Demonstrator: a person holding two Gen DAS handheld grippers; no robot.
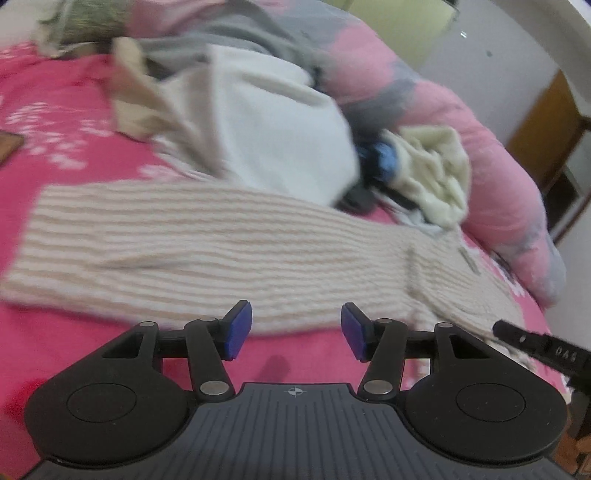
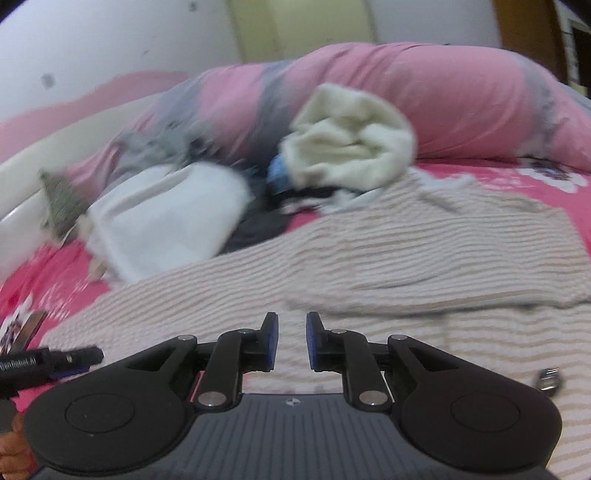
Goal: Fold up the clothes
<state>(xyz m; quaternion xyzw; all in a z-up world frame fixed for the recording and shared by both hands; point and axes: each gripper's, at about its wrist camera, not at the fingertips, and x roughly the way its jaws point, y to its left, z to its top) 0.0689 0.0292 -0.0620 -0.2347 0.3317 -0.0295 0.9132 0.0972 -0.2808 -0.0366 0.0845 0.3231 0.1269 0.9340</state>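
While both views are motion-blurred, the layout is readable. Left gripper point(image 1: 296, 329) hangs over the near edge of the striped beige knit garment point(image 1: 192, 251), blue pads spread wide, nothing between them. Right gripper point(image 2: 291, 341) is over the same garment point(image 2: 369, 266), pads only a narrow gap apart, nothing pinched. Garment lies flat across the pink bedsheet point(image 1: 66, 107), running left to right, with a folded-over flap at its right end in the right wrist view. Far of it sits the clothes pile: white folded cloth point(image 1: 280, 136), cream fleece piece point(image 1: 432, 173) to its right, something blue point(image 1: 384, 155) and dark between them, grey cloth point(image 1: 236, 33) further back. Pink-and-grey rolled quilt point(image 2: 461, 99) runs along the far side against the wall. Black tip of the other gripper pokes in at each view's near edge, right side in the left wrist view, left side in the right.
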